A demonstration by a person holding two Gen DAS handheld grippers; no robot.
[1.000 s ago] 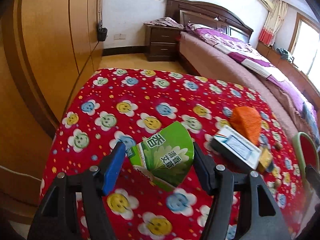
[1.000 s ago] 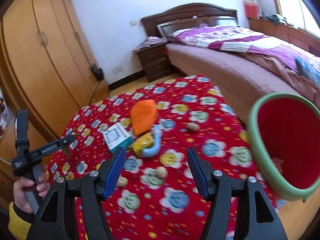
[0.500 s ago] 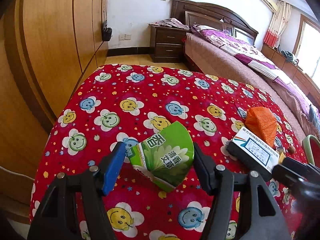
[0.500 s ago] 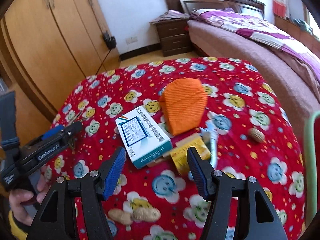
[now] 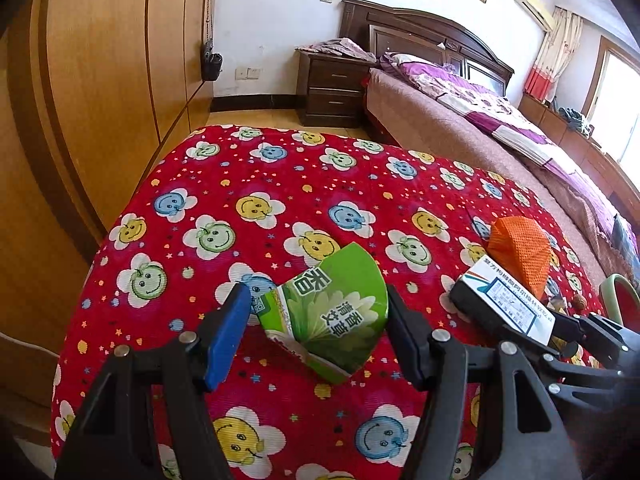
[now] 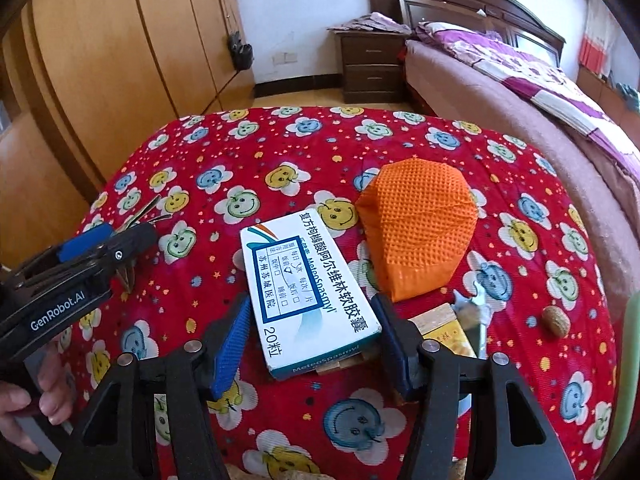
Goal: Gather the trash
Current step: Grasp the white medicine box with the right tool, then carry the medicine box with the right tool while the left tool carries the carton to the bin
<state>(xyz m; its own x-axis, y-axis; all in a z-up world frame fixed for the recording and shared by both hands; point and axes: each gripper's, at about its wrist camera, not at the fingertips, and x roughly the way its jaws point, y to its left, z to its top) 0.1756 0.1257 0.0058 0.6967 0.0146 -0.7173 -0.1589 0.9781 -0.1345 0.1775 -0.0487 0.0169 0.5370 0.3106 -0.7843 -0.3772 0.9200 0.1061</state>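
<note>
On a table draped in a red smiley-flower cloth [image 5: 280, 168], the left gripper [image 5: 318, 334] holds a flattened green carton [image 5: 332, 312] clamped between its blue pad and its black one, raised clear of the cloth, while trash collection is under way in a bedroom. Further right, the right gripper [image 6: 314, 338] straddles the near end of a white and teal medicine box [image 6: 308, 288]; its jaws have just been closing, and both pads sit at the box's sides, though whether they press on it cannot be told. The box lies on the cloth, resting partly on a yellow packet [image 6: 444, 330], with an orange mesh pouch [image 6: 416, 228] just beyond it and a nut [image 6: 556, 320] well to the right. A green-rimmed red bin [image 5: 618, 298] shows at the table's right edge. The step in hand appears to be the pick-up of the box; the next move calls for a firm squeeze across its width, a lift clear of the packet, then carriage rightward to the bin.
</note>
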